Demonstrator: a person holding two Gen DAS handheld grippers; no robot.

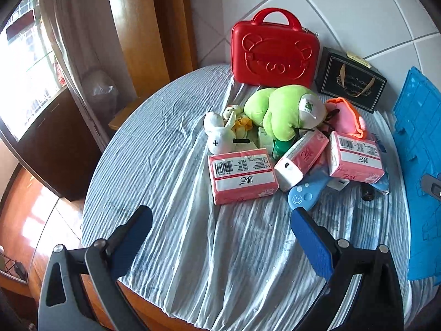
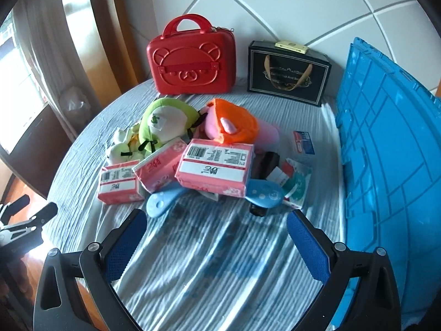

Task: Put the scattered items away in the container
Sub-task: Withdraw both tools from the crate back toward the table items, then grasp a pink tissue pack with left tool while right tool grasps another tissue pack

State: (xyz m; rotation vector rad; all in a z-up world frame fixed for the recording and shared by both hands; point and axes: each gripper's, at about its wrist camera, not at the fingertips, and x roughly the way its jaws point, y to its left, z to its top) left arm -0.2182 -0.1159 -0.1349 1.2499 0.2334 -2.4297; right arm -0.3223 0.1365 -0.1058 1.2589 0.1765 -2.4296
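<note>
Progress: basically square one, as far as I can judge. Nothing looks packed yet, the whole pile is sitting out on the table.

Container: I'm guessing it's the blue crate (image 2: 386, 149) at the right edge of the table, right next to the pile. Only its ribbed outer wall shows, so I can't see inside it.

Left gripper (image 1: 220, 230): spread wide, holding nothing, hovering over bare cloth on the near side of the pile.

Right gripper (image 2: 216, 234): same deal – wide apart and empty, just short of the blue controller (image 2: 162, 201).

Still to move: three pink tissue packs (image 2: 215, 165), the green plush (image 2: 162, 121), an orange and pink plush (image 2: 234, 124), a small white bunny toy (image 1: 220, 135), plus some small packets (image 2: 303, 140) and a dark little thing I can't identify near the front.

Probably staying put: the red bear case (image 2: 193, 60) and black gift bag (image 2: 289, 71) stand upright against the wall behind the heap – can't tell if they count as clutter.

Surface: round table with a wrinkly blue-and-white striped cloth (image 2: 215, 270), bunched into folds near the front, wooden rim peeking out below.

Room: white tiled wall behind, wooden door frame (image 1: 137, 41) and a curtain on the left, bright window, reddish wood floor.
</note>
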